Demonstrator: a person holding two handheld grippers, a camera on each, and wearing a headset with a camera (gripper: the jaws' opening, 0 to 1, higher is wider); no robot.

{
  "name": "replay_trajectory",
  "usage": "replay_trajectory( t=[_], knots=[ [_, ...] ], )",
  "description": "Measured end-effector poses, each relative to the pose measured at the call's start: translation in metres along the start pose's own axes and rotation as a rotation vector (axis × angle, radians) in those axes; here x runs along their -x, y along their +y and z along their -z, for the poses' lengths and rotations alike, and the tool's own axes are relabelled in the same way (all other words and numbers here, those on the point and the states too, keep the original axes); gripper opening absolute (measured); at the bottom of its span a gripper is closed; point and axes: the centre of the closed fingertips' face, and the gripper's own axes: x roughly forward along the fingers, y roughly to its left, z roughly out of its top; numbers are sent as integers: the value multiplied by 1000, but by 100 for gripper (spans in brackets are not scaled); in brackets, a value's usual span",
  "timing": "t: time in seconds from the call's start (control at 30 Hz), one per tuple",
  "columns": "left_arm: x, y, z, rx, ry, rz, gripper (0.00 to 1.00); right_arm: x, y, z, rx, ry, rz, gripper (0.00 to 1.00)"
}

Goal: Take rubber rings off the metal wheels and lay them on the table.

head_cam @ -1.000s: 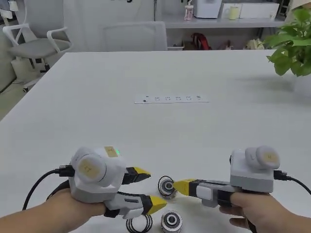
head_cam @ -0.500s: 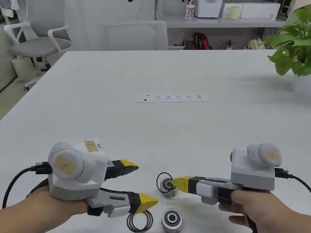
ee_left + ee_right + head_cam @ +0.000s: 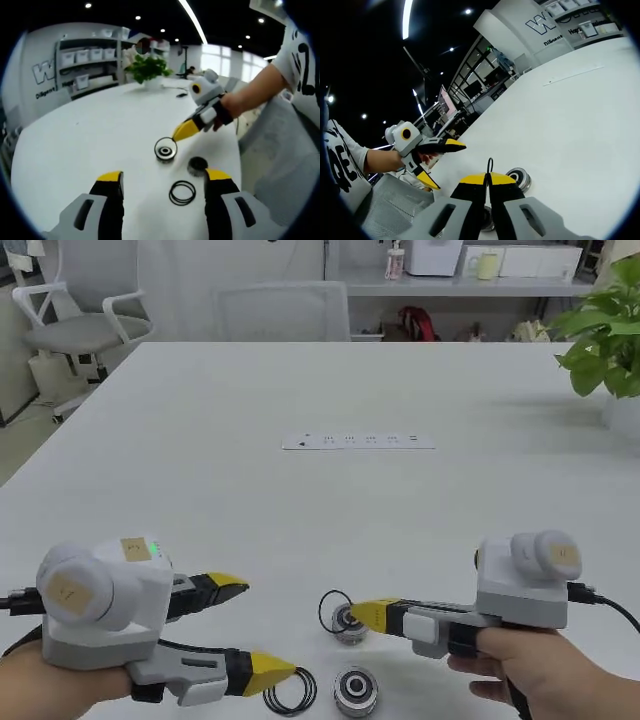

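Right gripper [image 3: 375, 615] clamped tight on a rubber ring [image 3: 327, 598], part-lifted from the wheel [image 3: 349, 626] straight ahead of its tips. Left gripper [image 3: 248, 630] gaped wide, empty, nearest the loose rings [image 3: 290, 692] on the desk [image 3: 300, 510].

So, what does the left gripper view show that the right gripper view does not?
Left gripper view: loose rubber rings lying flat, a potted plant. Right gripper view: a power strip farther away. Both: the open left claw, the right claw shut on a rubber ring, a metal wheel, the white table.
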Motion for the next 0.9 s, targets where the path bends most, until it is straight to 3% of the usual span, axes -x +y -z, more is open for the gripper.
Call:
replay_trajectory(
  t=[0.5,0.9],
  knots=[
    [15,-1,1,-8,-5,-7,72,-3,16,1,18,15,-39,0],
    [25,-1,6,0,-1,-19,75,-12,34,13,34,69,-88,0]
  ],
)
